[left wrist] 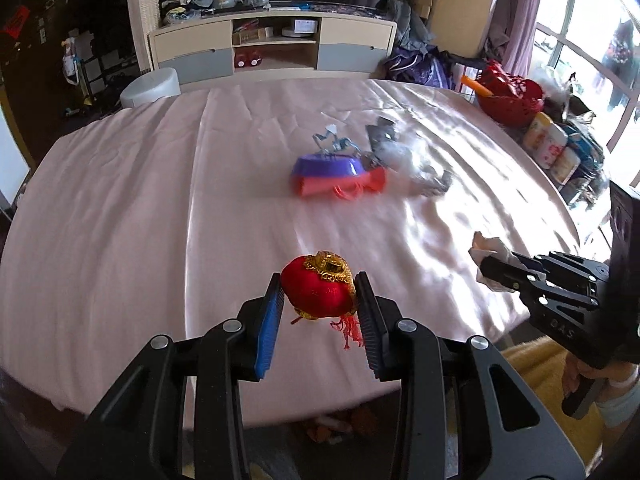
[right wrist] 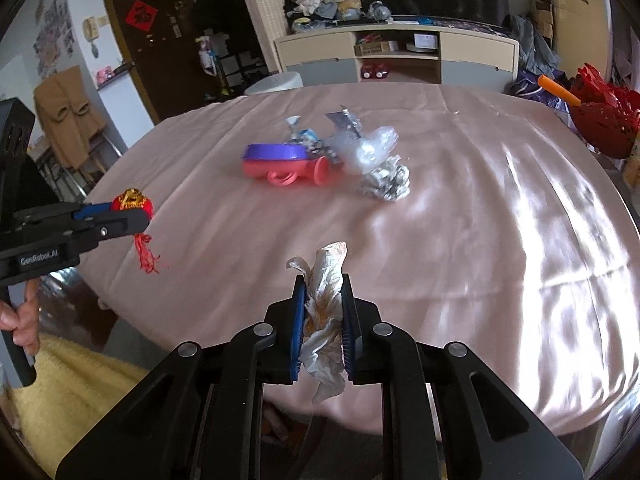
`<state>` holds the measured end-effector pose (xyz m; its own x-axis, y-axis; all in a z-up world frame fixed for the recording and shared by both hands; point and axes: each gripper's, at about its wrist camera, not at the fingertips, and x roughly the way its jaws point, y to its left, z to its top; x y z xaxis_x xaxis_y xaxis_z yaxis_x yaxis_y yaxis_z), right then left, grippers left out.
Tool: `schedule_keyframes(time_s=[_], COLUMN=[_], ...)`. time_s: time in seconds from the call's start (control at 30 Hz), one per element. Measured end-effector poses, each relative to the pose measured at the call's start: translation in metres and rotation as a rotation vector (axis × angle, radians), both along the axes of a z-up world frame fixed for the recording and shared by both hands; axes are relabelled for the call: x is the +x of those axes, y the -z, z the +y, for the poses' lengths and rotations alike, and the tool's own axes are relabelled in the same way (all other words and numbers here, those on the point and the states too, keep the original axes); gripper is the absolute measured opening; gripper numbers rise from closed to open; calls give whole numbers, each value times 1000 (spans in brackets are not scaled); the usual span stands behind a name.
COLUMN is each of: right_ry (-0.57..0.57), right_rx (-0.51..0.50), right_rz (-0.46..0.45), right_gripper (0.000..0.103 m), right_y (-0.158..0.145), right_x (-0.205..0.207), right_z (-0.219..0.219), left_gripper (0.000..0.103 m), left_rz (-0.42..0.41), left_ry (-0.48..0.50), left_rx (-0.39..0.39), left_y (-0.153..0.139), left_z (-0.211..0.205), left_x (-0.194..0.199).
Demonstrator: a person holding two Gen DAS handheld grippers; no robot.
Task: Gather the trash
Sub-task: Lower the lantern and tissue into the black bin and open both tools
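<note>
My left gripper (left wrist: 320,286) is shut on a small red lantern ornament (left wrist: 314,294) with gold trim and a red tassel, lifted above the pink tablecloth (left wrist: 132,216). The same ornament (right wrist: 134,204) shows at the left of the right wrist view. My right gripper (right wrist: 322,286) is shut on a crumpled stained tissue (right wrist: 326,308), also seen as the tissue (left wrist: 488,248) at the right of the left wrist view. Farther back on the table lie a purple and pink toy dish (right wrist: 280,164), clear plastic wrappers (right wrist: 370,146) and crumpled paper (right wrist: 386,184).
A red basket (left wrist: 510,100) and several bottles (left wrist: 550,144) crowd the table's right edge. A hand (right wrist: 22,320) holds the left gripper's handle. A white bin (left wrist: 150,88) and a low cabinet (left wrist: 272,46) stand behind the table. Yellow fabric (right wrist: 80,384) lies below the near edge.
</note>
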<state>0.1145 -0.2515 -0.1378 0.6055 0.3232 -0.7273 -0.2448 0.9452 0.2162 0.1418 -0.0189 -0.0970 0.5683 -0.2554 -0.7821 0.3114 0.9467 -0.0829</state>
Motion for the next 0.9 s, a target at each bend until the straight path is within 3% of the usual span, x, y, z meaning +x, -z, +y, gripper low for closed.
schedule_keyframes(time_s=[0.43, 0.9], right_ry=[-80, -113], right_rx=[25, 50], right_rz=[11, 188], right_gripper=[17, 17], right_y=[2, 74], right_x=[-63, -87], right_z=[34, 53], left_gripper=[34, 34], left_rz=[42, 217], left_ry=[-18, -30], left_rx=[-18, -4], left_y=[25, 122], left_z=[14, 12], left_x=[-91, -129])
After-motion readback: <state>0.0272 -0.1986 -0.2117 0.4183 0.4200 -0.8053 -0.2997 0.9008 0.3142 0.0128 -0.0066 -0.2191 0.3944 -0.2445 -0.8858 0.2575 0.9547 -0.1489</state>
